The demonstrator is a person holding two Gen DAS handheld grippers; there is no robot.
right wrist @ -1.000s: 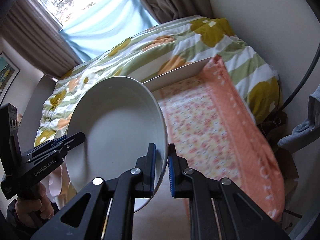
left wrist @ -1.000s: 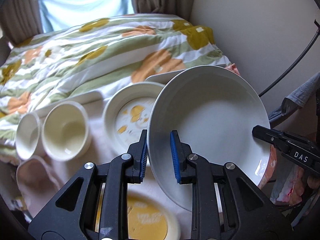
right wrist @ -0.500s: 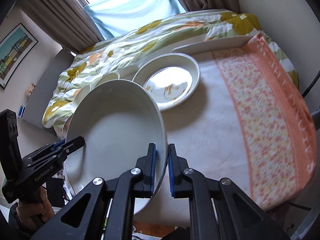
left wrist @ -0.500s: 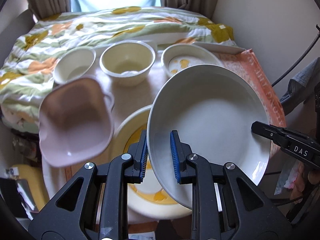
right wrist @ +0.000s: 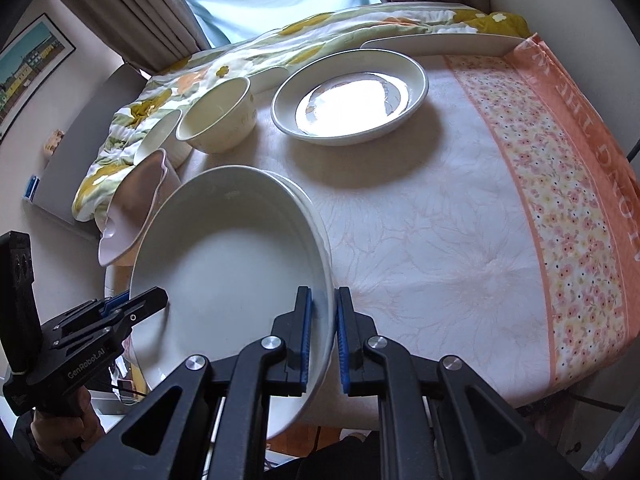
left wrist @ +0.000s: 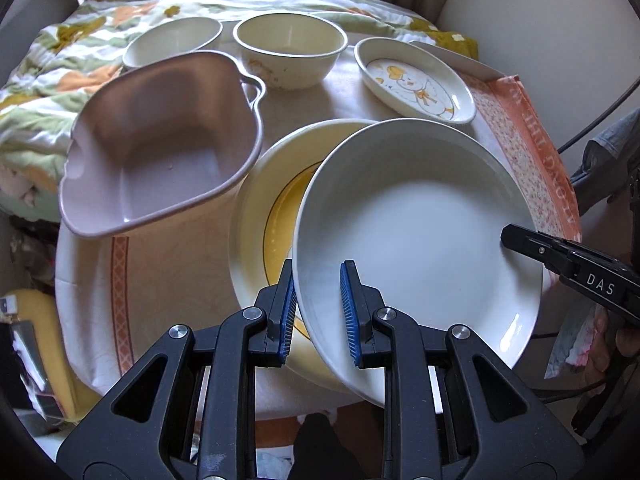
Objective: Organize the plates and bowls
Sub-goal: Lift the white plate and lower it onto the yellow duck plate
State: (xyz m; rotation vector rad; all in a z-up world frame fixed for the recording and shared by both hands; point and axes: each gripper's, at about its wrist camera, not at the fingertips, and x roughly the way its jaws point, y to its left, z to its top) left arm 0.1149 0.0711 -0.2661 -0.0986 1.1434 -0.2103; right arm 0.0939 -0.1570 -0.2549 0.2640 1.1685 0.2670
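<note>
Both grippers hold one large white plate (left wrist: 416, 220) by opposite rims, tilted just above a yellow-ringed plate (left wrist: 256, 216) on the table. My left gripper (left wrist: 318, 312) is shut on its near-left rim. My right gripper (right wrist: 322, 338) is shut on its right rim; the white plate shows in the right wrist view (right wrist: 228, 264). A pink handled dish (left wrist: 160, 144) sits left. Two cream bowls (left wrist: 290, 50) (left wrist: 172, 42) and an oval duck-print dish (left wrist: 416, 80) stand at the back.
The table has a pale cloth with an orange floral border (right wrist: 568, 184). A floral quilt (left wrist: 40, 72) lies behind and to the left. A flat white tray (right wrist: 440, 44) sits at the far edge. A wall stands to the right.
Both grippers have lowered and levelled the white plate over the table. It now hangs above the yellow-ringed plate, and the views look down on the dishes.
</note>
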